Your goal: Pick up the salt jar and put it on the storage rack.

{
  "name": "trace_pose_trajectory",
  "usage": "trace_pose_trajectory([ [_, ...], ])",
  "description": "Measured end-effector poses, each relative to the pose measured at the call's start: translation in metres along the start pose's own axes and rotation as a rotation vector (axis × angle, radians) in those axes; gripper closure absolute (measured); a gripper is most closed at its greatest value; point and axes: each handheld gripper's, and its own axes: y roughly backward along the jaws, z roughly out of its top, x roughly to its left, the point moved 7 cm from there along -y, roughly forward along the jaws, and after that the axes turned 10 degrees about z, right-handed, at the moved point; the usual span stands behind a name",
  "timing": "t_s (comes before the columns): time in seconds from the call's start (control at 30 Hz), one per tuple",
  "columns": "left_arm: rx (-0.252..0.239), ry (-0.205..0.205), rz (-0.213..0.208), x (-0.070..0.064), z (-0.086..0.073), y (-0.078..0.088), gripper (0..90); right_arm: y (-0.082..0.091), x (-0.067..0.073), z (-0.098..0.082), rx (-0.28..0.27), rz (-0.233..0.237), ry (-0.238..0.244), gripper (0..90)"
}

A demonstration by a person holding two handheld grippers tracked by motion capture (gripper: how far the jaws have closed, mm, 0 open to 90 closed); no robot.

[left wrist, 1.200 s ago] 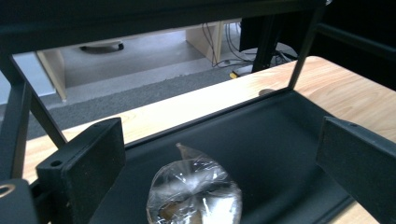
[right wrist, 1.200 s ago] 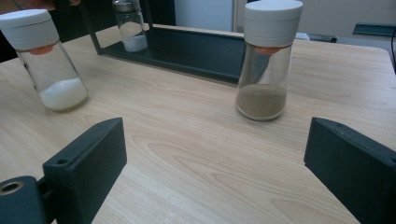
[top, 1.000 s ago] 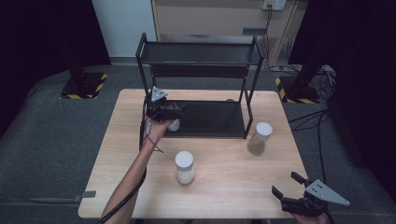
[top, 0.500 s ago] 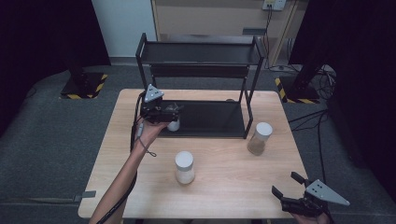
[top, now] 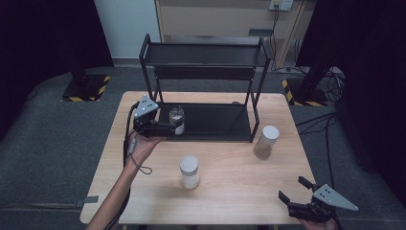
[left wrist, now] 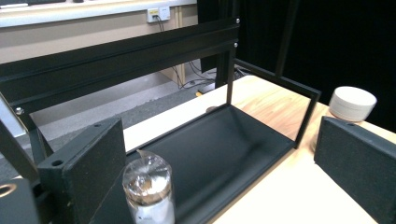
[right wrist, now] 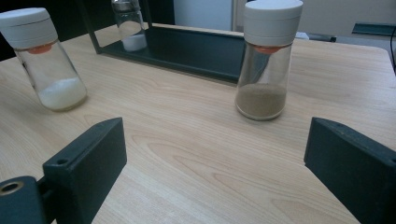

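The left gripper is hovering with jaws wide apart around the small jar standing on the rack's left end; the right gripper is idling, jaws gaping and holding nothing, near the table's right corner.

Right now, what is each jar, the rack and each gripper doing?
Small clear glass jar with no lid: upright on the rack's bottom shelf, white powder inside.
Glass jar of white powder, white lid: upright on the table, closed.
Glass jar of brown powder, white lid: upright, closed.
Black metal two-shelf rack: top shelf bare.
Left gripper: open beside the small jar.
Right gripper: open.
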Motion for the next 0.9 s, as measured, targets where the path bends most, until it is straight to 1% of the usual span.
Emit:
trace_pose_trajectory([
  [0.13, -0.024, 0.005, -0.013, 0.001, -0.007, 0.015, 1.2, 0.0, 0.0, 0.0, 0.003, -0.001, 0.001, 5.7],
  [0.3, -0.035, 0.004, -0.017, 0.002, -0.016, 0.03, 1.1, -0.001, 0.0, 0.0, 0.004, -0.004, -0.001, 5.7],
  [0.5, -0.048, 0.013, -0.018, 0.004, -0.033, 0.048, 1.1, -0.001, 0.0, 0.0, 0.006, -0.007, -0.003, 5.7],
  [0.73, -0.053, 0.038, -0.019, 0.006, -0.054, 0.067, 1.2, -0.001, 0.001, 0.0, 0.007, -0.008, -0.001, 5.7],
  [0.9, -0.038, 0.027, -0.003, 0.002, -0.068, 0.077, 1.2, -0.001, 0.0, 0.0, 0.006, -0.01, -0.002, 5.7],
])
